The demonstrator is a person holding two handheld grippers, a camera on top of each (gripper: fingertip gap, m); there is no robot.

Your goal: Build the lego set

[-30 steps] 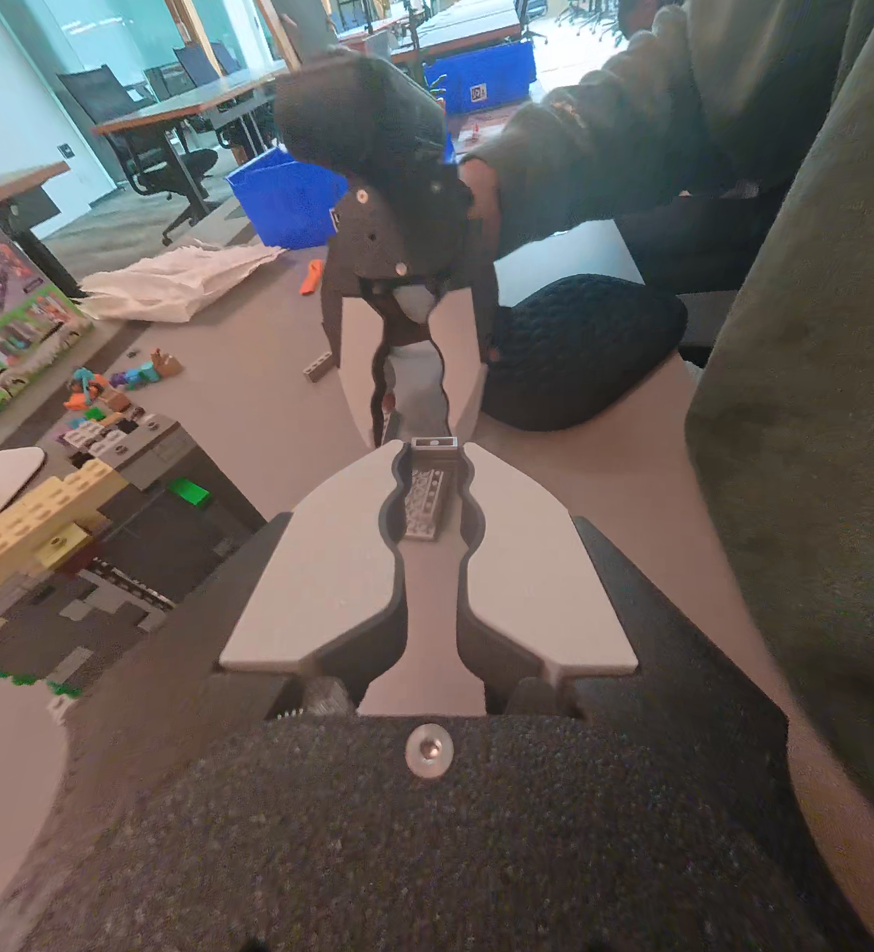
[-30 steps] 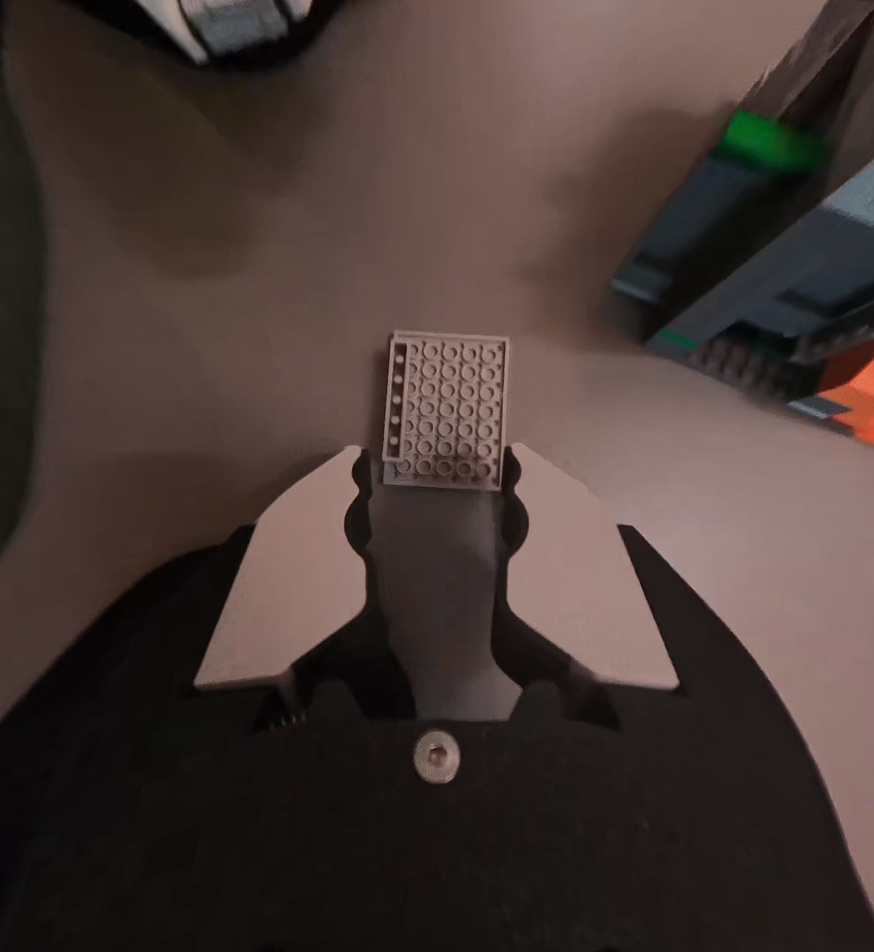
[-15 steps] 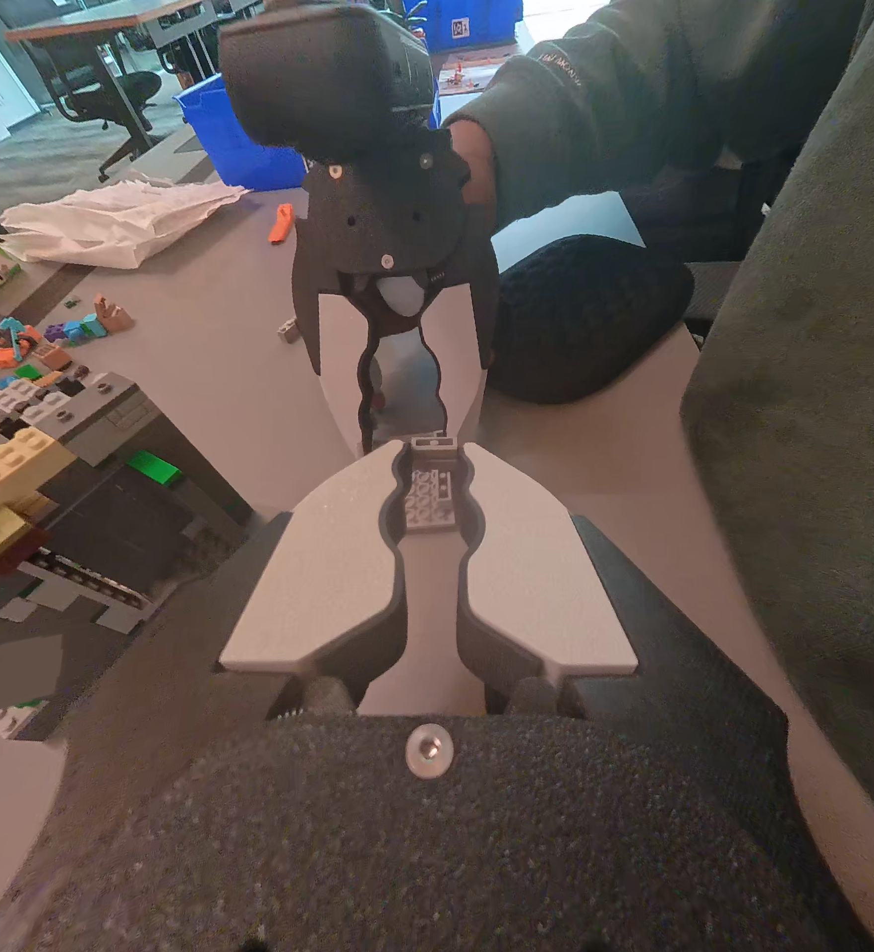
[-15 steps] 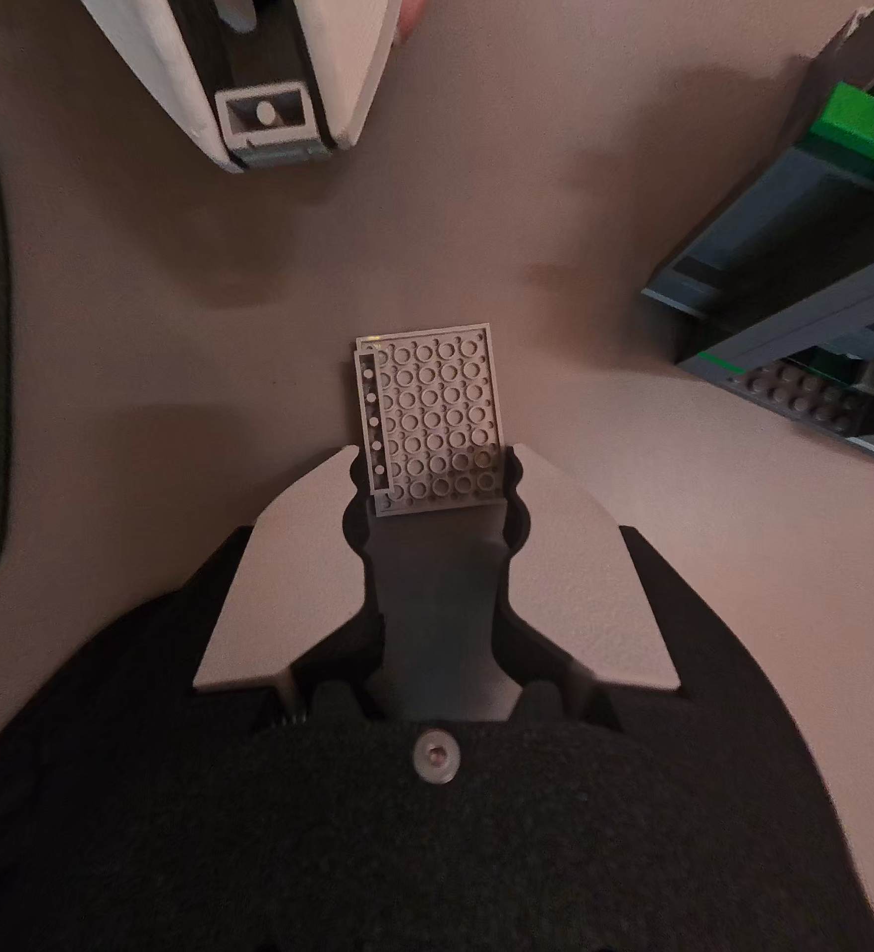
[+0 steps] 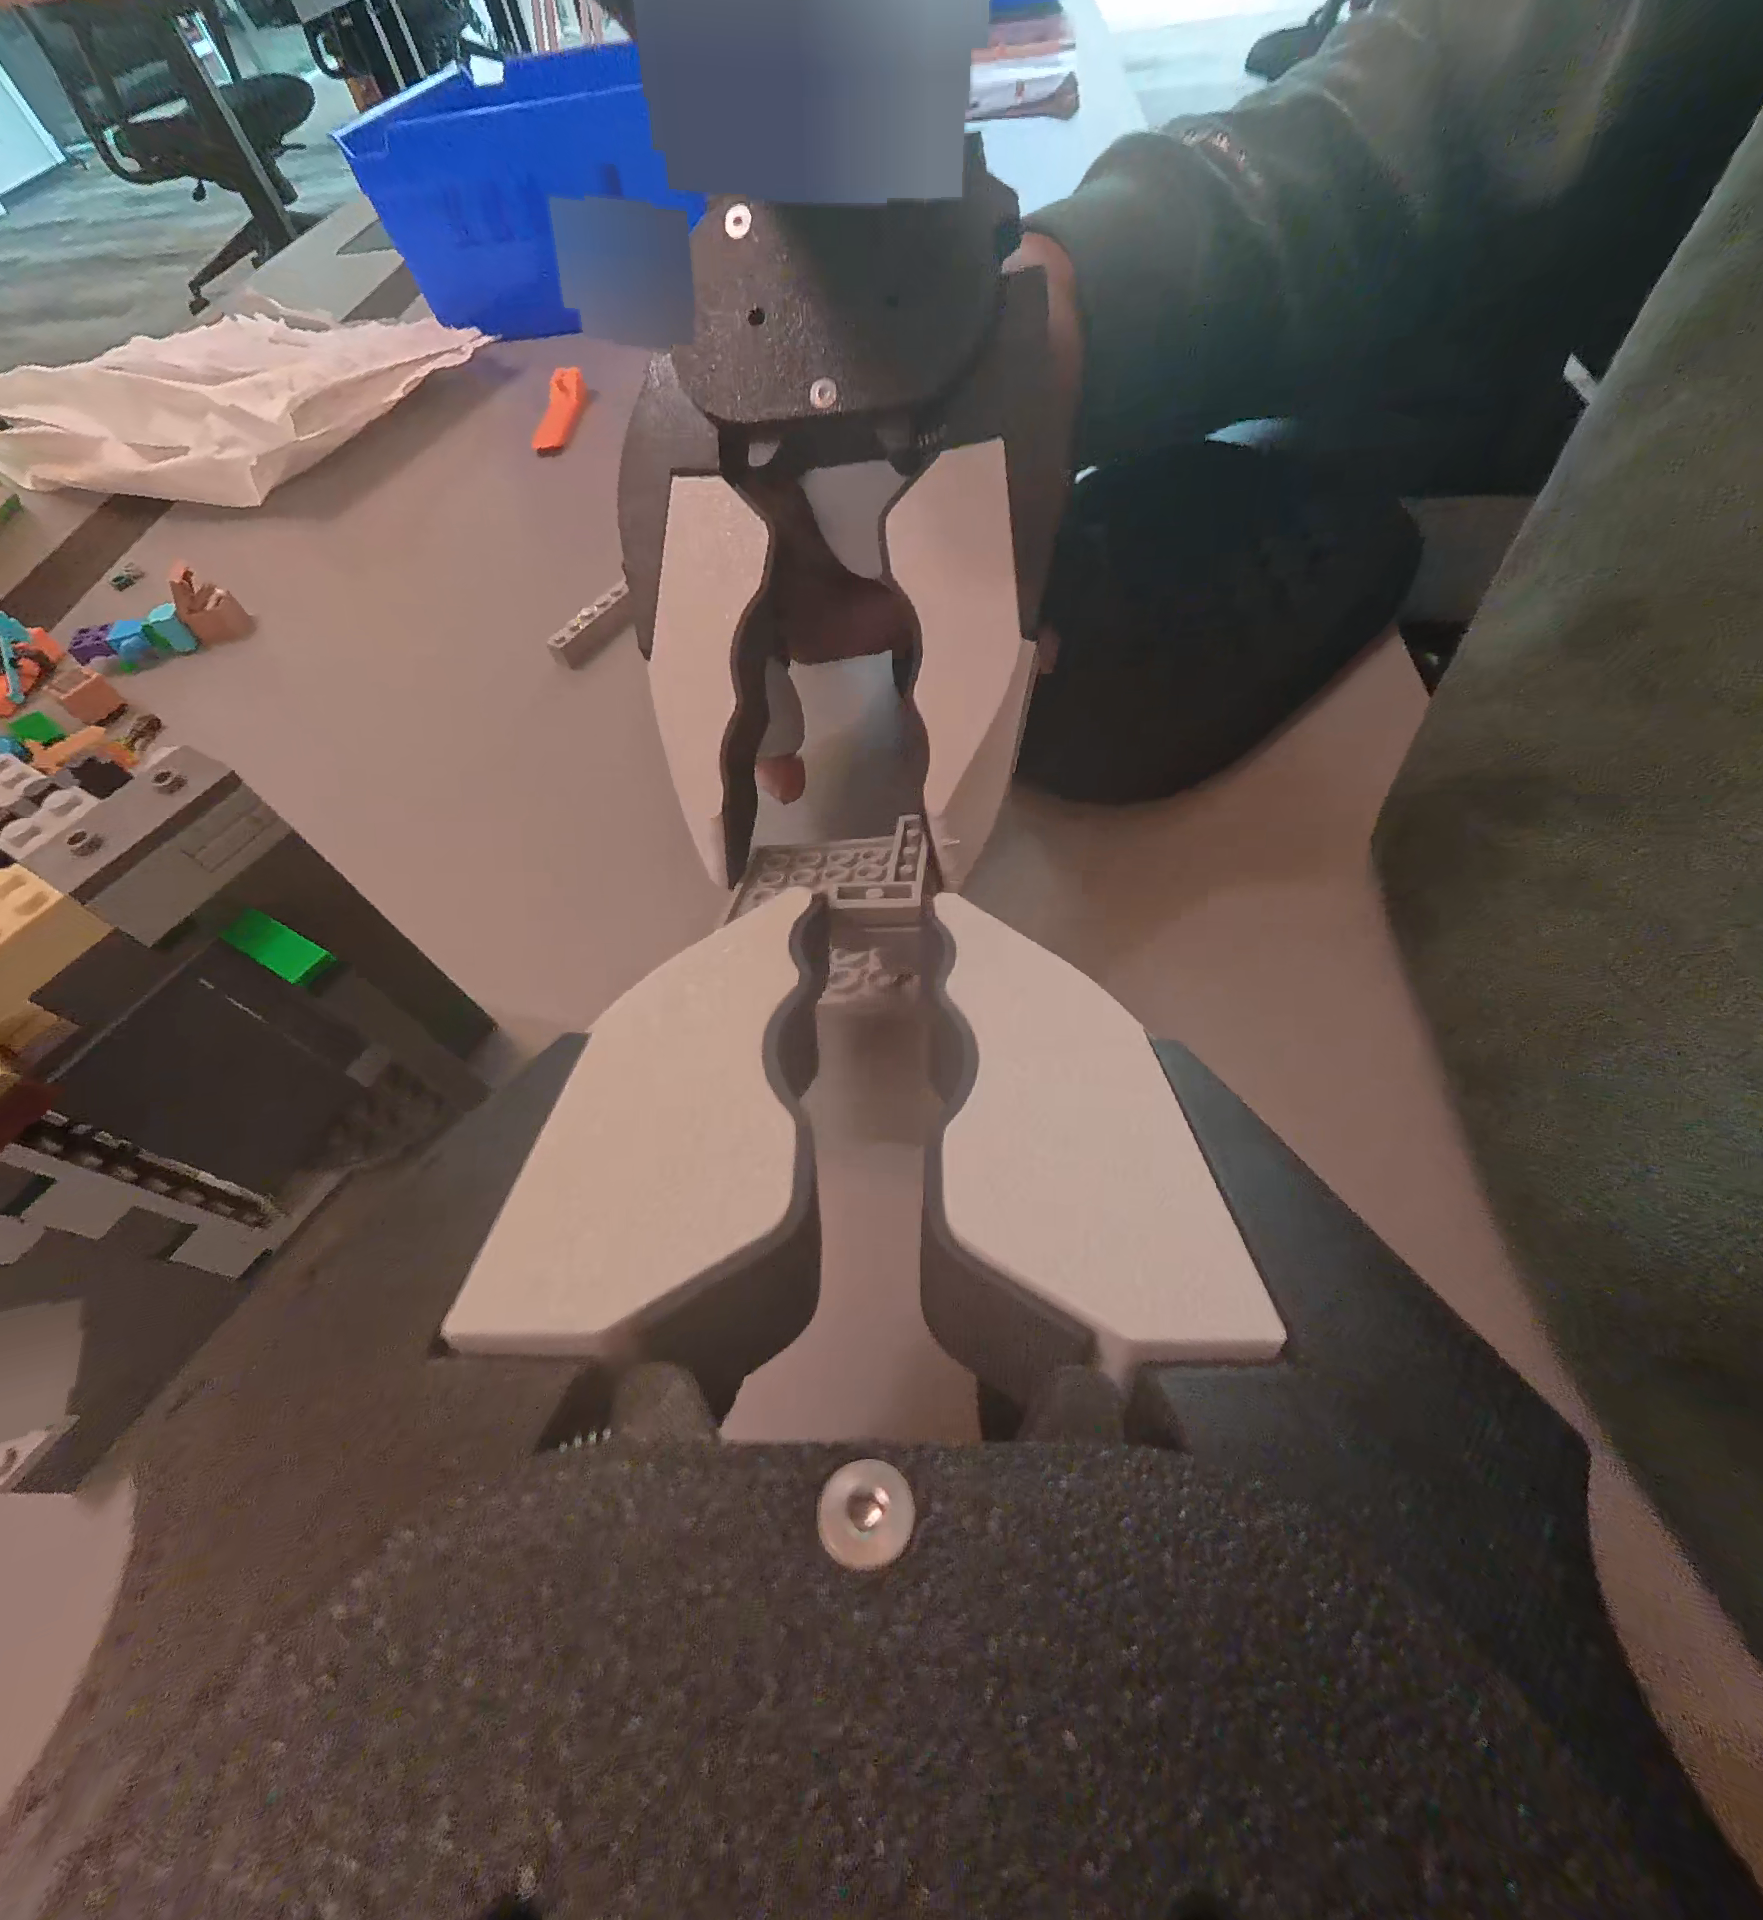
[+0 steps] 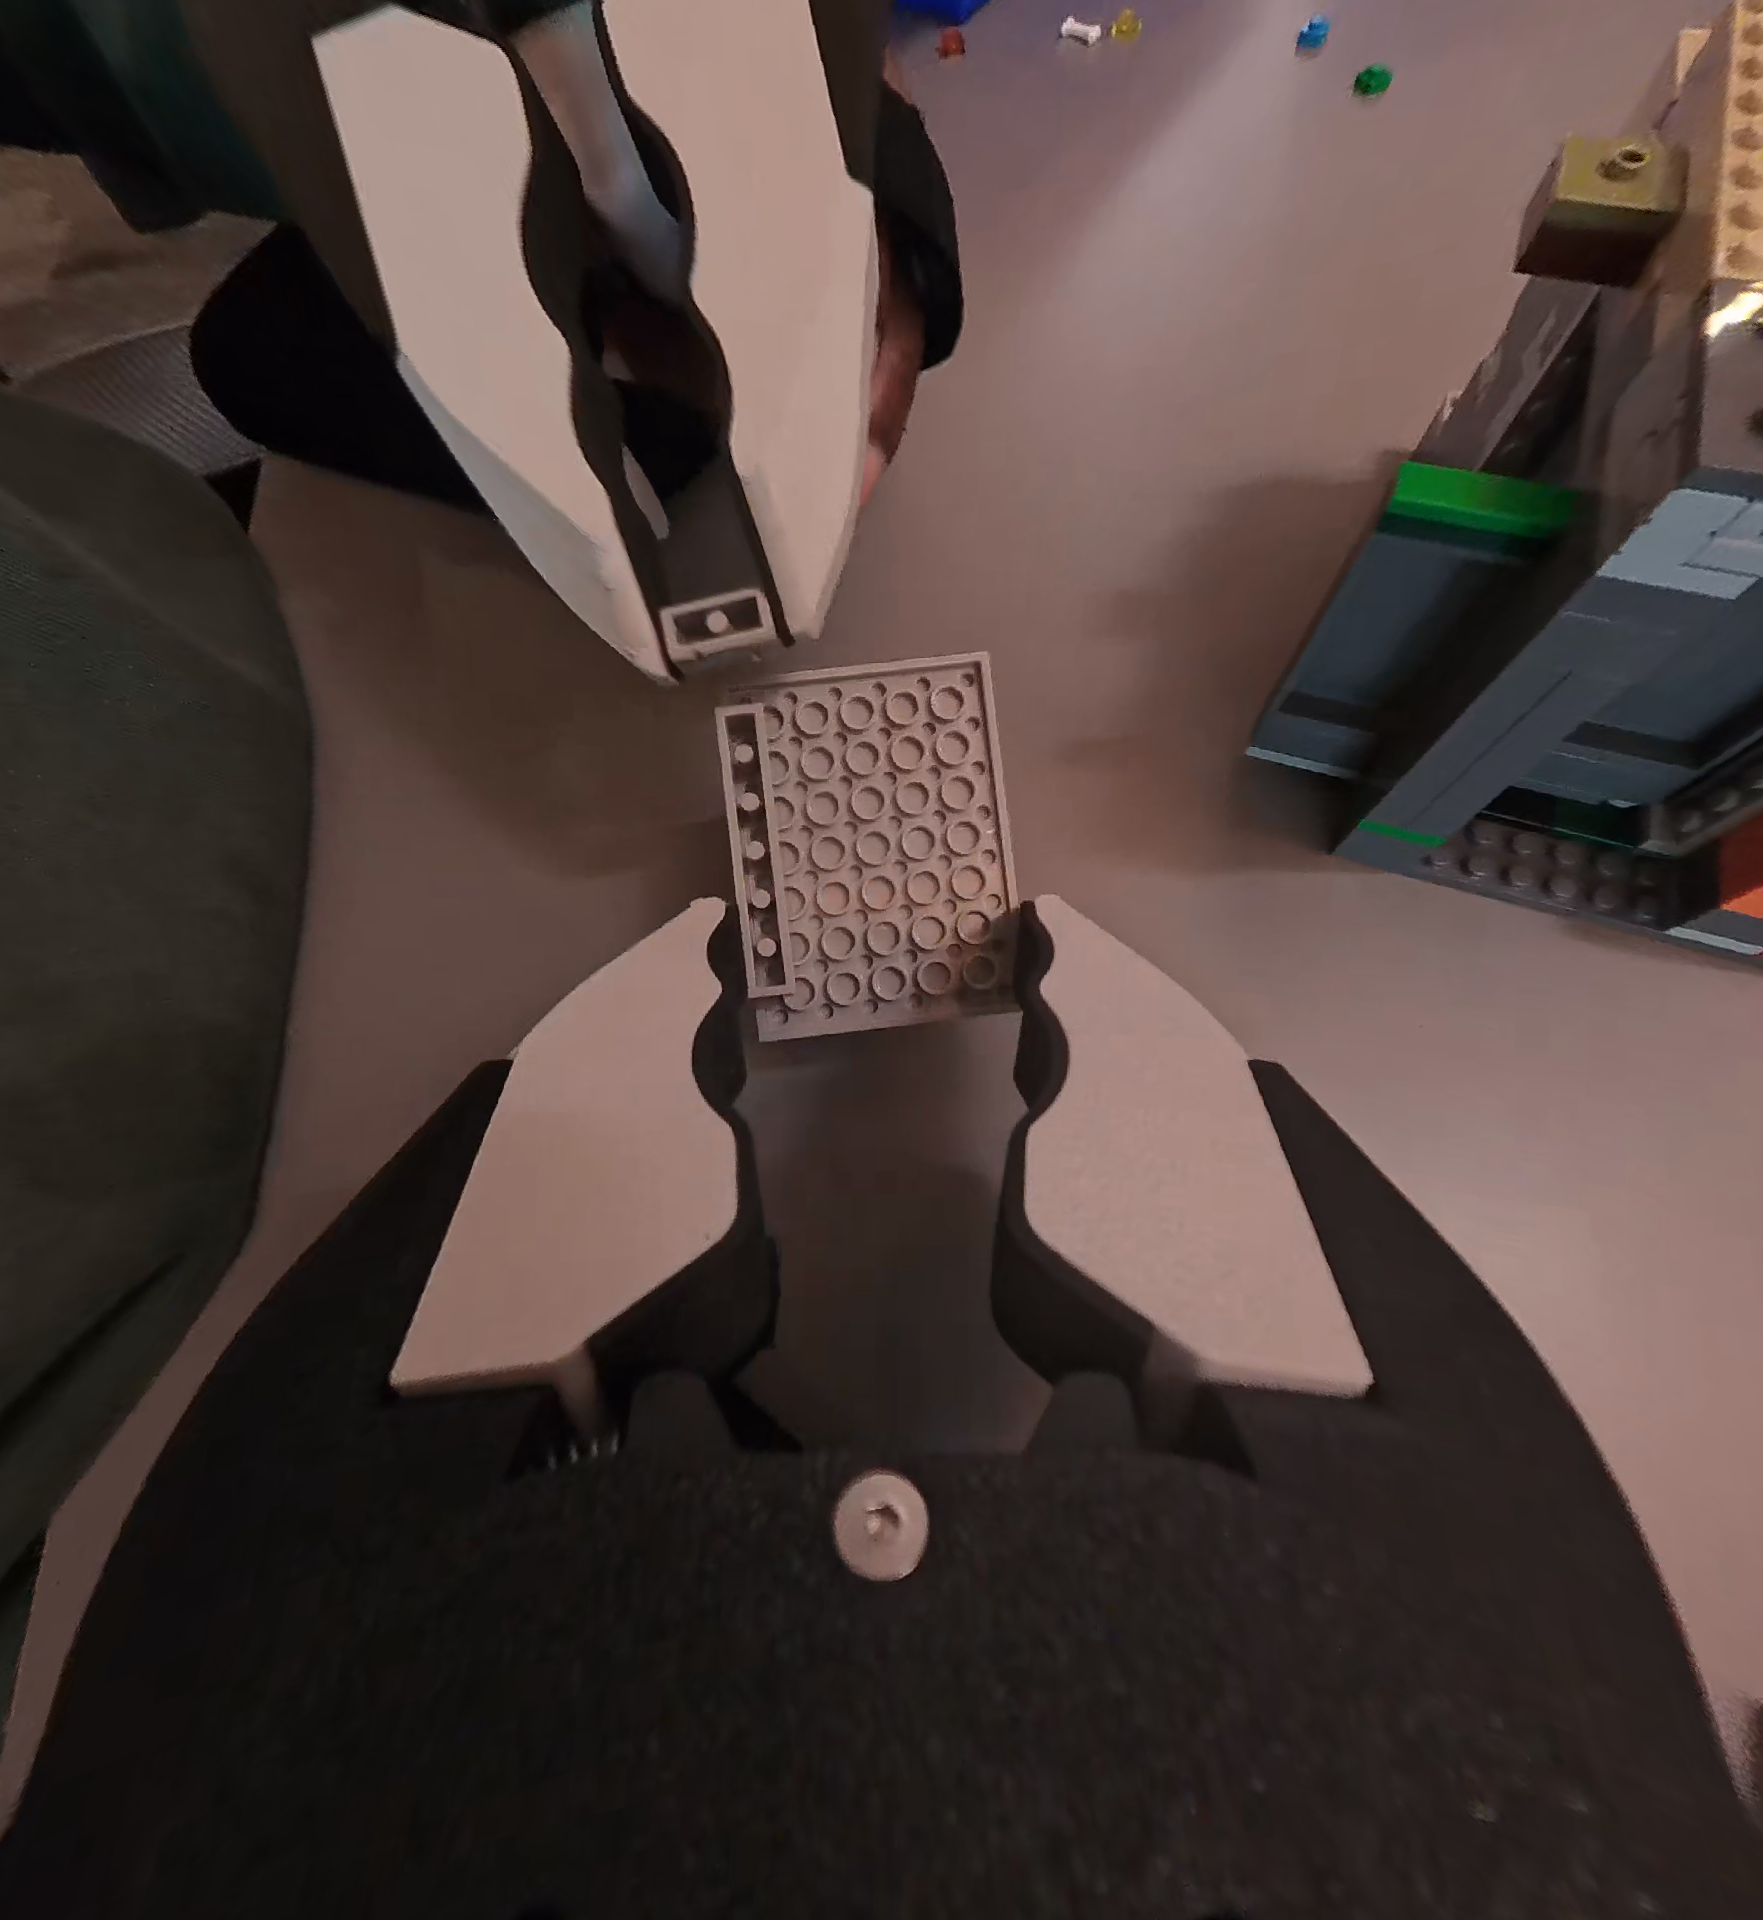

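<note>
1. The right claw (image 6: 872, 914) grips a grey plate (image 6: 882, 831) turned bottom up. Both pads press on its sides near one end. The near end of the plate sits between the fingers, and the rest sticks out over the table (image 6: 1116, 520).
2. A thin grey strip (image 6: 752, 847) is stuck along the left edge of the plate.
3. The left claw (image 5: 872, 914) is clenched on a small grey brick (image 5: 877, 899). Most of the brick is hidden between the fingers, so only its open end shows. It sits right at the far corner of the plate; I cannot tell if they touch.
4. In the left wrist view the plate (image 5: 815, 868) is mostly covered by both claws.
5. A hand in a dark sleeve (image 5: 1324, 260) holds the right claw, and the hand is mostly hidden. Blurred patches cover the top of that claw.
6. The table is plain grey. On the right of the right wrist view stands a dark brick model (image 6: 1583, 675), cut off by the edge. Small loose bricks (image 5: 77, 665) lie to the left, blurry and hard to name.
7. Far away there is white crumpled paper (image 5: 212, 405), an orange piece (image 5: 557, 410), a blue bin (image 5: 503, 197), other tables and office chairs (image 5: 222, 114).
</note>
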